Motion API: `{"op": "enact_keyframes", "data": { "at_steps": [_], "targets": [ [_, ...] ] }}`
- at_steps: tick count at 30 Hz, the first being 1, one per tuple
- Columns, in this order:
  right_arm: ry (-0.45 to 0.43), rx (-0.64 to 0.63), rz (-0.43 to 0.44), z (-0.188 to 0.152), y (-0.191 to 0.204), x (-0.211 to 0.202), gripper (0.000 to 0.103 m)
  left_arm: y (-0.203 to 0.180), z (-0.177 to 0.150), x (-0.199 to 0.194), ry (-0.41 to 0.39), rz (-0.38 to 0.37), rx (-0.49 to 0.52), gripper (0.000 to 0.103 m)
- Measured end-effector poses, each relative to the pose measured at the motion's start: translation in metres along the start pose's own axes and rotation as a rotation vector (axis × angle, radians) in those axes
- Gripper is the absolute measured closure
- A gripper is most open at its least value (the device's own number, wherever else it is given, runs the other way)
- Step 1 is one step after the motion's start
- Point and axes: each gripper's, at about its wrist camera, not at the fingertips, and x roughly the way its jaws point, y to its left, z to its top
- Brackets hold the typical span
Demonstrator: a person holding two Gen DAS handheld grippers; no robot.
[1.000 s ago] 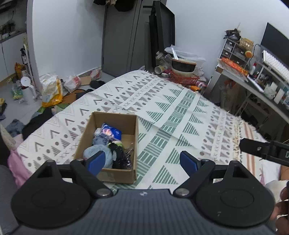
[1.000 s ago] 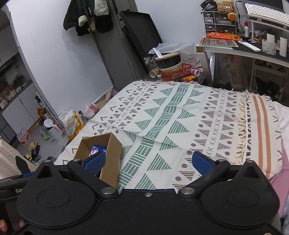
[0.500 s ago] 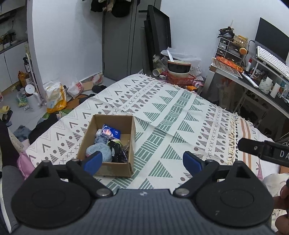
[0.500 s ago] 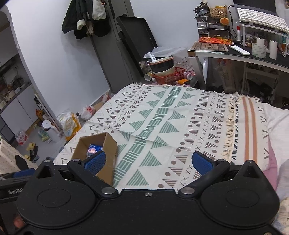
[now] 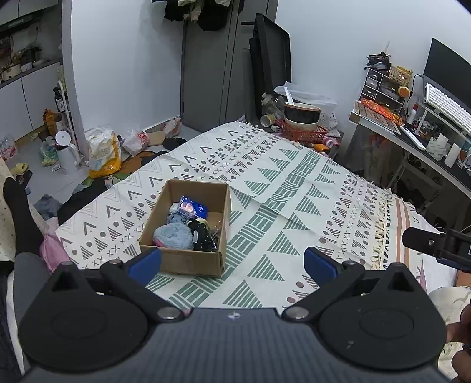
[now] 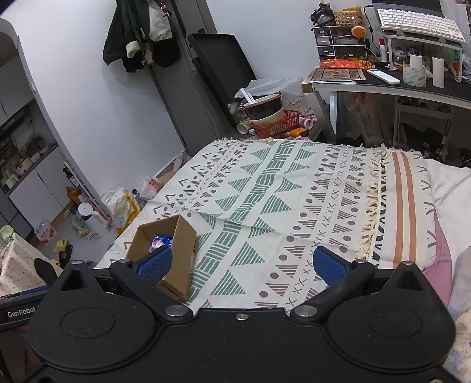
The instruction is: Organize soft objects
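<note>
Left wrist: cardboard box [image 5: 188, 235] w/ soft items ahead-left of hand-held gripper [image 5: 232, 260].

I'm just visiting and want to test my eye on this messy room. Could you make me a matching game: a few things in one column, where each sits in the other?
Things:
1. cardboard box
2. fluffy blue item
3. orange basket
4. white keyboard

Places:
A. on the floor past the bed's far end
B. on the patterned blanket
C. on a raised shelf over the desk
D. inside the box

Pairs: 1-B, 2-D, 3-A, 4-C
</note>
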Motion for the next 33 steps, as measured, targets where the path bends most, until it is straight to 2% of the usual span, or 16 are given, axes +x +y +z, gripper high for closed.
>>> {"op": "enact_keyframes", "data": {
  "at_steps": [12, 33],
  "targets": [
    [-0.026, -0.061, -0.001, -0.006, 0.004, -0.011, 0.000, -0.013, -0.009, -0.009, -0.016, -0.008, 0.045, 0.001],
    [-0.002, -0.085, 0.028, -0.012, 0.006, -0.012, 0.000, -0.013, -0.015, -0.007, -0.004, -0.013, 0.022, 0.001]
  ]
}}
